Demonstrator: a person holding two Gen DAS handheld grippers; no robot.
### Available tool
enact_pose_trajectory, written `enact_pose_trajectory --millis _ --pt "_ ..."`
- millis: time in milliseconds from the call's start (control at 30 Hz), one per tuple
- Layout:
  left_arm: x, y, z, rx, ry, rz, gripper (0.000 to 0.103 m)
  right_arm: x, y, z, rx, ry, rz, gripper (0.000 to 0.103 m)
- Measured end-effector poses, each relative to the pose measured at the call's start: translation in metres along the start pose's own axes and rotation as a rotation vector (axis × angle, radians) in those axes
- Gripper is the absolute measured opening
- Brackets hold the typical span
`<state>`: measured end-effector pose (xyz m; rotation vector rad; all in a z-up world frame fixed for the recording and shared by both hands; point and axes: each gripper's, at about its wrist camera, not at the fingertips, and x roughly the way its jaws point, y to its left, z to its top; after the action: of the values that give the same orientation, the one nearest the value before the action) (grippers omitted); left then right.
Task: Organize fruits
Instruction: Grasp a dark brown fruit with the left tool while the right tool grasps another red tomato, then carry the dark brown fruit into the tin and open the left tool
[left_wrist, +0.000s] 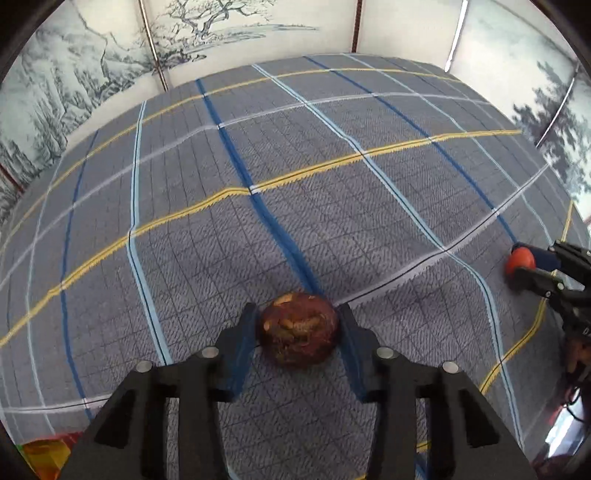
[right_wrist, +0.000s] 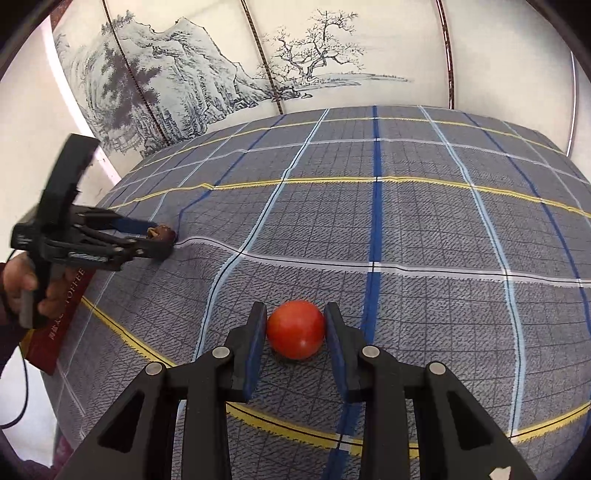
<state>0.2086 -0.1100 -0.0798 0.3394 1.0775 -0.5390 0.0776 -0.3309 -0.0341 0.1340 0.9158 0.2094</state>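
The brown, rough-skinned fruit sits on the worktop at about 6 o'clock in the left wrist view, dark red-brown with pale yellowish patches on top. The left claw pinches it: both blue pads touch its sides, one at 9 o'clock of the fruit and one at 3 o'clock. A dark blue stripe of the checked cloth runs up from behind the fruit toward 11 o'clock.

The red round fruit, smooth and glossy, lies at 6 o'clock in the right wrist view, also resting on the cloth. The right claw is pinching it, with a pad pressed against each flank.

From the right wrist view, the left claw shows at 9 o'clock, low over the cloth with the brown fruit at its tip, and a person's hand grips its handle at the edge of the picture. Beneath that hand lies a dark red box with pale lettering, at the worktop's edge. From the left wrist view, the right claw and its red fruit appear at 3 o'clock, well apart from the brown fruit.

A folding screen painted with ink mountains and bare trees stands behind the worktop at 12 o'clock.
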Motion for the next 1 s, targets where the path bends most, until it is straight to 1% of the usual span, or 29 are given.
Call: enact_pose_trajectory --millis 67,100,167,300,433,567,733,867,1000 --pt "-0.003 -0.005 -0.003 -0.033 0.004 -0.006 0.043 0.001 -0.003 -0.001 0.011 0.008 0.010 0.030" --pt "-0.008 -0.009 -0.007 -0.055 -0.008 -0.009 0.043 0.003 -0.005 0.000 0.022 0.013 0.018 0.030" --pt "-0.022 -0.016 -0.016 -0.088 -0.041 -0.027 0.043 0.003 -0.006 0.000 0.034 0.012 0.028 0.030" --pt "-0.059 -0.034 -0.044 -0.153 -0.110 -0.030 0.043 0.003 -0.007 0.000 0.033 0.012 0.027 0.030" --pt "-0.093 -0.048 -0.071 -0.183 -0.170 0.022 0.043 0.004 -0.007 0.000 0.033 0.012 0.026 0.030" --pt "-0.115 -0.050 -0.097 -0.227 -0.196 0.055 0.043 0.004 -0.003 -0.001 0.023 0.015 0.012 0.030" --pt "-0.138 -0.042 -0.129 -0.259 -0.235 0.123 0.043 0.006 0.003 0.000 0.003 0.019 -0.014 0.030" --pt "-0.150 -0.031 -0.153 -0.292 -0.237 0.159 0.043 0.007 0.006 0.000 -0.016 0.023 -0.037 0.030" --pt "-0.160 -0.019 -0.173 -0.323 -0.247 0.200 0.043 0.007 0.007 0.001 -0.020 0.024 -0.041 0.030"
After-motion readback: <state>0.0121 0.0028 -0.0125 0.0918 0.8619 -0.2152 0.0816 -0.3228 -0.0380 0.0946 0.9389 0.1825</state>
